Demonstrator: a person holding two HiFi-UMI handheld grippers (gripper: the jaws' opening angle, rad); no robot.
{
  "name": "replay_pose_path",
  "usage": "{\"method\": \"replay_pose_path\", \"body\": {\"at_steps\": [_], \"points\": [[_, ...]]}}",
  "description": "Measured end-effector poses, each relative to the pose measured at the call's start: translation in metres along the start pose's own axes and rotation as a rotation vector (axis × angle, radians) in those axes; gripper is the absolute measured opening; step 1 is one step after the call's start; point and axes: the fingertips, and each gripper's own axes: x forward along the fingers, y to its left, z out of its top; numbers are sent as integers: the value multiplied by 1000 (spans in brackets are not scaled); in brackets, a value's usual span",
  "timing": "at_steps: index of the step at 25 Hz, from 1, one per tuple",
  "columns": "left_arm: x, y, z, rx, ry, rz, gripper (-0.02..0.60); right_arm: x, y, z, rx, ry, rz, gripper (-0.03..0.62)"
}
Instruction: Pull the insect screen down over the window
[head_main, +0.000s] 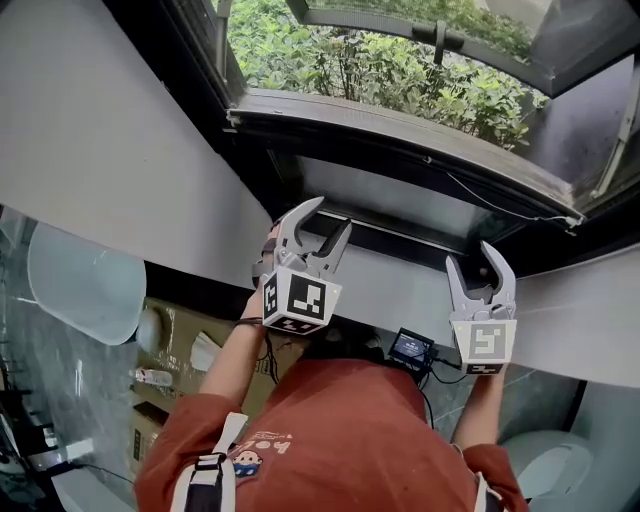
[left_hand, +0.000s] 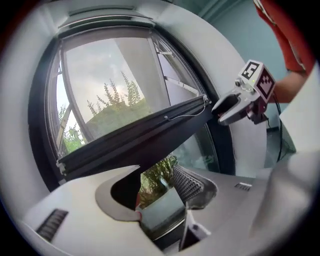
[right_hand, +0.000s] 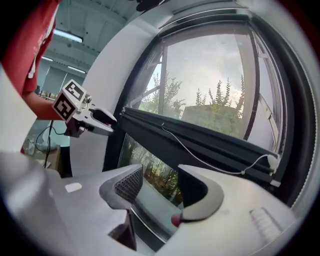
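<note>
The insect screen's black pull bar (head_main: 400, 135) spans the window partway down, with a thin white cord (head_main: 500, 205) hanging along its right part. Bare glass shows below the bar. My left gripper (head_main: 330, 215) is open and empty, raised in front of the lower window frame (head_main: 395, 235) under the bar's left part. My right gripper (head_main: 470, 255) is likewise open and empty under the right part. In the left gripper view the bar (left_hand: 135, 137) slants above the open jaws (left_hand: 157, 192). In the right gripper view the bar (right_hand: 200, 145) and cord (right_hand: 210, 162) pass above the open jaws (right_hand: 160, 192).
White wall (head_main: 110, 150) flanks the window on both sides. An outward-opened sash (head_main: 450, 35) and green shrubs (head_main: 380, 70) lie beyond. A small lit device (head_main: 412, 347) hangs at my chest. Cardboard boxes (head_main: 180, 350) and a pale round object (head_main: 85, 280) sit on the floor at left.
</note>
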Motion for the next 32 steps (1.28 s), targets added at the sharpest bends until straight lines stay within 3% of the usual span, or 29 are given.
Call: {"method": "replay_pose_path", "body": {"at_steps": [4, 8, 13, 16, 20, 23, 28, 32], "points": [[-11, -10, 4, -174, -52, -38, 204, -7, 13, -1, 96, -26, 36, 227], [-23, -14, 14, -297, -99, -49, 204, -14, 23, 3, 191, -70, 56, 227], [-39, -12, 27, -403, -189, -6, 202, -23, 22, 22, 252, -191, -38, 227], [-45, -12, 30, -420, -224, 15, 192, -30, 17, 26, 278, -246, -117, 225], [-49, -11, 25, -410, -239, 41, 141, -36, 11, 25, 323, -287, -166, 167], [-53, -10, 22, -425, -244, 52, 81, -39, 6, 22, 326, -287, -188, 136], [-50, -7, 17, -419, -236, 64, 15, -42, -4, 21, 328, -281, -245, 20], [-49, -6, 15, -427, -236, 64, 5, -43, -8, 20, 319, -273, -270, 9]]}}
